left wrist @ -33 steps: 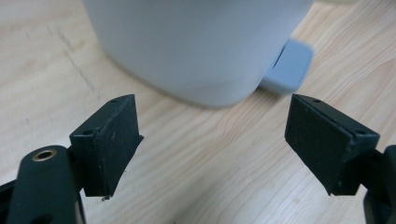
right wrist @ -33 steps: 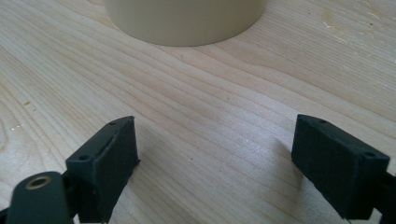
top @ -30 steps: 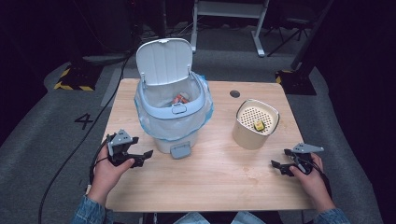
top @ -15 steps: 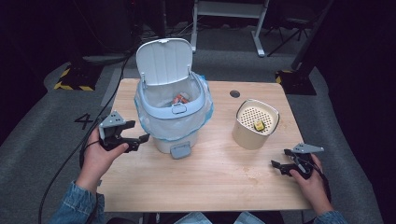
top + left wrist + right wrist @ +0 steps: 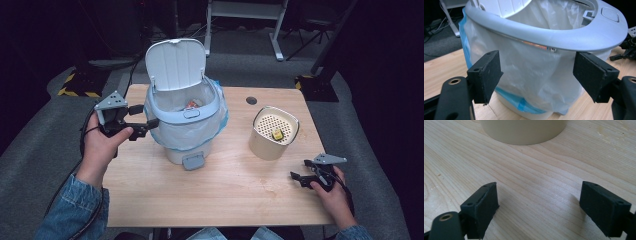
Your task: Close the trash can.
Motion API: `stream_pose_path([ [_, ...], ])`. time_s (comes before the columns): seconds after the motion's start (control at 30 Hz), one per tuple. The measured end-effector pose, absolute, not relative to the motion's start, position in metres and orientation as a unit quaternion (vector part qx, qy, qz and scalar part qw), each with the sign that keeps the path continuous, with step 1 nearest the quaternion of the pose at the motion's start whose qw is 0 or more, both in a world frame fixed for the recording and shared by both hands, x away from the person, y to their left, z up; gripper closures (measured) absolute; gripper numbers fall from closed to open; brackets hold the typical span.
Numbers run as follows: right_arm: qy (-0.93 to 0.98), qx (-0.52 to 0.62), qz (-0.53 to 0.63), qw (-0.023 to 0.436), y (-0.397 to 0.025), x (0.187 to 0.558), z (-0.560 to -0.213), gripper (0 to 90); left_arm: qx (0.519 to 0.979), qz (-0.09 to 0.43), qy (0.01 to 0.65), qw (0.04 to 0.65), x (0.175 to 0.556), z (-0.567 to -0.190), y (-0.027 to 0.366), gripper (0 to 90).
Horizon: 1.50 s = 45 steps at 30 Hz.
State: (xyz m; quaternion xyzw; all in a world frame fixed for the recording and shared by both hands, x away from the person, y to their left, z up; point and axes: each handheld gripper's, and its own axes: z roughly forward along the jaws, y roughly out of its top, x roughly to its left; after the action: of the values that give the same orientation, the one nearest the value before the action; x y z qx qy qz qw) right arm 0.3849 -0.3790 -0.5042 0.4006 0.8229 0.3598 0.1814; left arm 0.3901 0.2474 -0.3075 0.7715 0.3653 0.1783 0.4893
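A pale blue pedal bin (image 5: 185, 125) stands at the table's middle left, its lid (image 5: 176, 62) up and a white-and-blue bag (image 5: 529, 72) lining it. Something orange (image 5: 191, 104) lies inside. My left gripper (image 5: 145, 116) is held above the table, close against the bin's left side, open. In the left gripper view the gripper (image 5: 536, 75) has its jaws spread wide before the bag, just under the bin's rim (image 5: 549, 37). My right gripper (image 5: 296, 179) rests open on the table at the right, with bare wood between its jaws (image 5: 539, 205).
A cream perforated container (image 5: 265, 147) with a small yellow thing (image 5: 276, 134) in it stands right of the bin, just ahead of the right gripper; its base (image 5: 524, 131) shows in the right gripper view. The bin's pedal (image 5: 192, 161) juts toward me. The wooden table (image 5: 225, 195) has a round hole (image 5: 251, 100) at the back.
My left gripper has lifted off the table and moved forward and right, up to the bin's left side. The right gripper has not moved.
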Motion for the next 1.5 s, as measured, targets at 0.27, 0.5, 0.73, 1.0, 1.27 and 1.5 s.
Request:
stream_pose_path([
  [0.27, 0.823, 0.401, 0.36, 0.181, -0.379, 0.385, -0.504, 15.3, 0.783, 0.173, 0.373, 0.467, 0.385, -0.308, 0.251, 22.8],
  [0.5, 0.823, 0.401, 0.36, 0.181, -0.379, 0.385, -0.504, 15.3, 0.768, 0.187, 0.372, 0.486, 0.382, -0.293, 0.257, 21.5],
  [0.73, 0.823, 0.401, 0.36, 0.181, -0.379, 0.385, -0.504, 15.3, 0.752, 0.195, 0.365, 0.514, 0.395, -0.271, 0.249, 18.3],
  [1.0, 0.823, 0.401, 0.36, 0.181, -0.379, 0.385, -0.504, 15.3, 0.736, 0.222, 0.357, 0.53, 0.425, -0.243, 0.24, 18.3],
  [1.27, 0.823, 0.401, 0.36, 0.181, -0.379, 0.385, -0.504, 15.3, 0.725, 0.232, 0.372, 0.532, 0.455, -0.233, 0.236, 19.1],
  [1.5, 0.823, 0.401, 0.36, 0.181, -0.379, 0.385, -0.504, 15.3, 0.723, 0.229, 0.367, 0.539, 0.463, -0.226, 0.233, 20.3],
])
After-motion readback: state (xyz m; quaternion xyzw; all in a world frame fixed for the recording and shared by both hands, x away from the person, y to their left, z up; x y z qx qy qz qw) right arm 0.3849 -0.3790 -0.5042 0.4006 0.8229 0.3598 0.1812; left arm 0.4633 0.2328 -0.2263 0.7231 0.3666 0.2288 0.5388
